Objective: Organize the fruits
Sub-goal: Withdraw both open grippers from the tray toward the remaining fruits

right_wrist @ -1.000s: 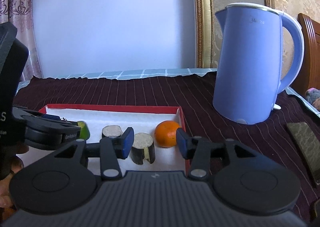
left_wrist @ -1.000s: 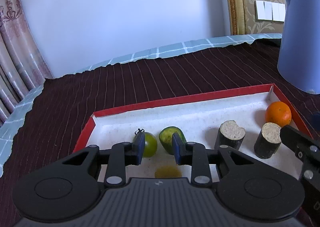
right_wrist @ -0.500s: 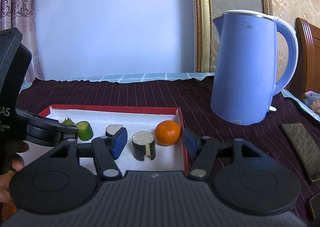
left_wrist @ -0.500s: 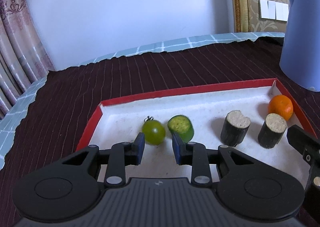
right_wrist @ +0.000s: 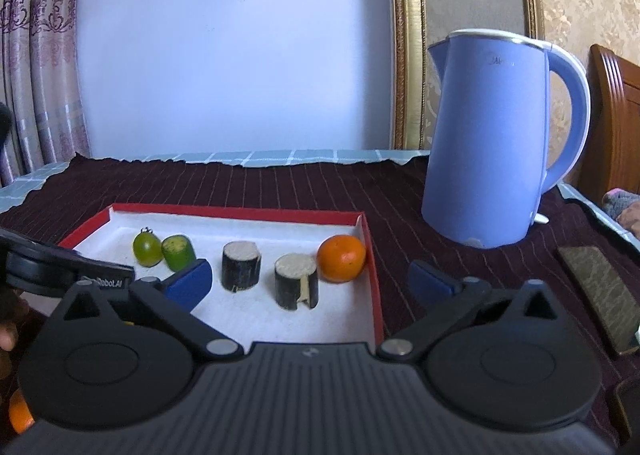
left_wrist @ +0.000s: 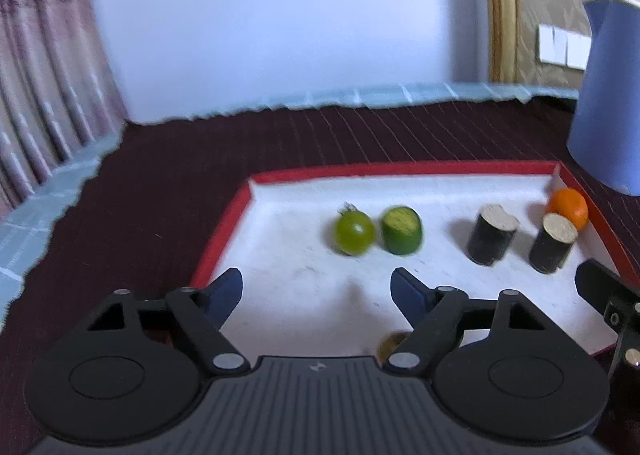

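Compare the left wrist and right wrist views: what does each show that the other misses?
Only the left wrist view shows wall switches. Only the right wrist view shows the whole blue kettle with handle, a wooden chair and a dark flat object. Both share the red-rimmed tray, green tomato, green cut piece, two dark cylinders, orange, and open hand-held grippers.
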A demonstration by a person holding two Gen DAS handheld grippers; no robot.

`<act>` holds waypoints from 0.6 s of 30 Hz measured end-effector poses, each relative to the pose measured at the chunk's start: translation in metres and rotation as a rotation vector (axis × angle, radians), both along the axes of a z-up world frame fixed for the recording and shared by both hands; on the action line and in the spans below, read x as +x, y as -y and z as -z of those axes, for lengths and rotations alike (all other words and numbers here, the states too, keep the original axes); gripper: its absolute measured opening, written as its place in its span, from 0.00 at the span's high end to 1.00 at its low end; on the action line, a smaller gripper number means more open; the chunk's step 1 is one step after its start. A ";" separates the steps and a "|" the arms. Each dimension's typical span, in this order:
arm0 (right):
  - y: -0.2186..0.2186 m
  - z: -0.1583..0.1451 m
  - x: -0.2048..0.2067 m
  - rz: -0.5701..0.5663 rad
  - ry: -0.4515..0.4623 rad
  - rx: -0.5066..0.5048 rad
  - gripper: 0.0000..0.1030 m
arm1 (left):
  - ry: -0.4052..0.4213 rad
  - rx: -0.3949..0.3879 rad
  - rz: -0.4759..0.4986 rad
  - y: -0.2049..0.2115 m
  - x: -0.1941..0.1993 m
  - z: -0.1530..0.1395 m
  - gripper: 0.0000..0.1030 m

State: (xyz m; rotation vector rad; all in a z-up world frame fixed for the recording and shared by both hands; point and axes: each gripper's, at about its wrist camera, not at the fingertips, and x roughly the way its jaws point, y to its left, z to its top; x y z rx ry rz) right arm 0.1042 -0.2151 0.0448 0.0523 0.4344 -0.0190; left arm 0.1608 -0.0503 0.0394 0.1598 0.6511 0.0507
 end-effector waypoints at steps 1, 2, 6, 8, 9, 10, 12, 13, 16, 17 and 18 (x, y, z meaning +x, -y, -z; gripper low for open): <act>0.000 0.001 -0.001 0.001 -0.001 0.006 0.00 | 0.013 0.011 -0.005 -0.001 -0.003 -0.002 0.21; 0.000 0.001 -0.002 0.002 -0.003 0.012 0.00 | 0.020 0.014 -0.008 -0.002 -0.006 -0.003 0.21; 0.002 0.003 -0.006 0.013 -0.005 0.041 0.00 | 0.011 -0.024 -0.007 -0.011 -0.012 -0.005 0.21; 0.003 0.002 -0.009 0.020 -0.003 0.051 0.00 | 0.005 -0.039 -0.011 -0.015 -0.015 -0.004 0.21; 0.003 0.003 -0.010 0.023 -0.004 0.055 0.00 | 0.004 -0.043 -0.014 -0.017 -0.017 -0.003 0.21; 0.004 0.003 -0.012 0.026 -0.004 0.058 0.00 | 0.003 -0.045 -0.018 -0.018 -0.019 -0.003 0.21; 0.004 0.003 -0.015 0.028 -0.006 0.061 0.00 | 0.004 -0.052 -0.023 -0.020 -0.021 -0.002 0.21; 0.004 0.003 -0.016 0.029 -0.006 0.061 0.00 | 0.003 -0.054 -0.024 -0.022 -0.022 -0.002 0.21; 0.003 0.004 -0.021 0.034 -0.002 0.059 0.00 | 0.002 -0.060 -0.031 -0.026 -0.025 -0.001 0.21; 0.003 0.004 -0.022 0.034 -0.002 0.058 0.00 | 0.001 -0.060 -0.034 -0.028 -0.026 0.000 0.21; 0.003 0.004 -0.023 0.033 -0.003 0.057 0.00 | 0.001 -0.061 -0.036 -0.029 -0.026 0.001 0.21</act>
